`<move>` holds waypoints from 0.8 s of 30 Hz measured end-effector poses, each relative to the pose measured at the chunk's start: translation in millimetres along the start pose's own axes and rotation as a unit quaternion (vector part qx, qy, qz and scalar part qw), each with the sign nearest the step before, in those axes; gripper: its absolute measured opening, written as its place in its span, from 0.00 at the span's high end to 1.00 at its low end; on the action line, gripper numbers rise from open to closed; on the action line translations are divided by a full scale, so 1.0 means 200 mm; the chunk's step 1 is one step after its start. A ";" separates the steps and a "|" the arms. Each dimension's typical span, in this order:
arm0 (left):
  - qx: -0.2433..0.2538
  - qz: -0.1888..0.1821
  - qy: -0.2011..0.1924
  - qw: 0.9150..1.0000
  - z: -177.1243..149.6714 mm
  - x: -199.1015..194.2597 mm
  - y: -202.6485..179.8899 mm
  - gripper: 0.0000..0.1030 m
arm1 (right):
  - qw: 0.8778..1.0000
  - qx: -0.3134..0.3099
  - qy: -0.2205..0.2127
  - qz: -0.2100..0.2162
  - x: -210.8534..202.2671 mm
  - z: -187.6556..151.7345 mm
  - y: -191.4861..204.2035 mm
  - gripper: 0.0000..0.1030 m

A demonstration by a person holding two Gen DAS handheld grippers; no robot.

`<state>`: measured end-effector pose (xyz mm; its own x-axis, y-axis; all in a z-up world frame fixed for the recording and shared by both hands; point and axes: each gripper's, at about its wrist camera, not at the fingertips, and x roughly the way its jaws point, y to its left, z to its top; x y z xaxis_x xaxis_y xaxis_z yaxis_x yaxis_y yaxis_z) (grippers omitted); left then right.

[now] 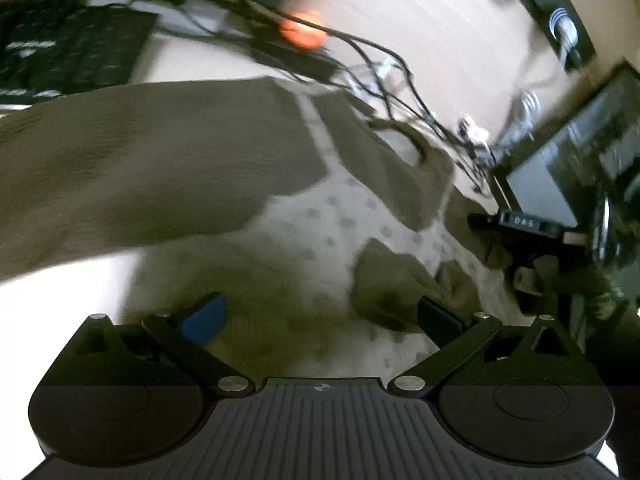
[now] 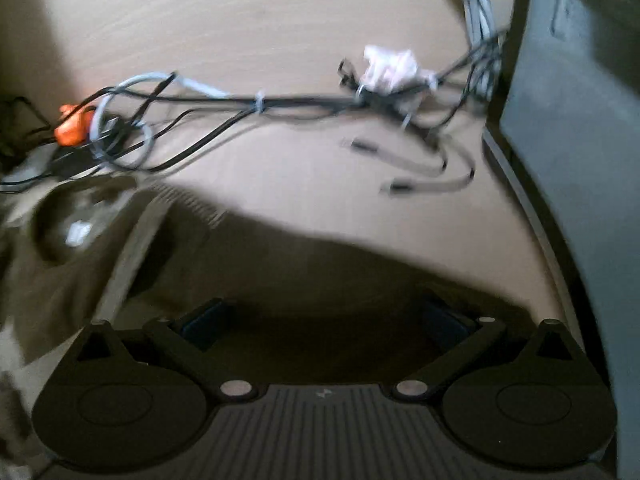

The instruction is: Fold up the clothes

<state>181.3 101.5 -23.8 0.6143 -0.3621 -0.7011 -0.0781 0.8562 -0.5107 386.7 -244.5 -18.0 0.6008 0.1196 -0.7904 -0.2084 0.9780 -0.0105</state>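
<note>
1. The wooden tabletop point(image 2: 248, 20) is the largest thing, pale and filling the upper half of the right wrist view and the top centre of the left wrist view.
2. The garment point(image 1: 152, 168) lies on it: olive-brown knit outside, with a white lining printed in grey dots point(image 1: 320, 220) turned up through the middle. In the left wrist view it spreads from the left edge to the right of centre, its long axis running roughly left to right, and its collar opening point(image 1: 408, 148) points toward the upper right. In the right wrist view the same fabric fills the lower left and centre, in deep shadow.
3. A dark monitor point(image 1: 560, 168) stands at the right edge of the left wrist view; a grey panel point(image 2: 568, 120) closes off the right side of the right wrist view.
4. A black keyboard point(image 1: 68, 52) sits in the upper left of the left wrist view.
5. A tangle of black and grey cables point(image 2: 280, 104) crosses the table just beyond the collar, close to the fabric's far edge.
6. The left gripper point(image 1: 320, 316) hovers over the lining, jaws spread wide, gripping nothing.
7. The right gripper point(image 2: 324, 320) is likewise wide apart over shadowed fabric, with nothing visibly held.
8. An orange object point(image 1: 302, 32) lies among the cables.
</note>
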 end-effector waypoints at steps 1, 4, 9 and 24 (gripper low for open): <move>-0.011 -0.002 -0.001 1.000 0.02 -0.01 0.03 0.00 | 1.000 -0.013 -0.004 -0.011 0.03 0.02 0.00 0.00; -0.029 0.005 -0.013 0.999 0.09 -0.03 0.06 0.00 | 0.998 -0.048 -0.032 -0.018 0.03 0.04 0.06 0.00; 0.058 0.097 -0.077 0.991 0.12 -0.21 -0.03 0.00 | 0.993 -0.099 -0.064 0.007 -0.31 -0.28 0.17 0.00; 0.221 0.150 -0.102 0.958 -0.55 -0.63 -0.17 0.00 | 0.952 -0.281 -0.118 0.039 -1.20 -1.44 0.62 0.00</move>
<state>20.6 77.3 27.7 0.7602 -0.0335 -0.6488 0.0369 0.9993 -0.0083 -5.4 -201.7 -6.8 0.7092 0.2871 -0.6439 -0.5993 0.7265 -0.3362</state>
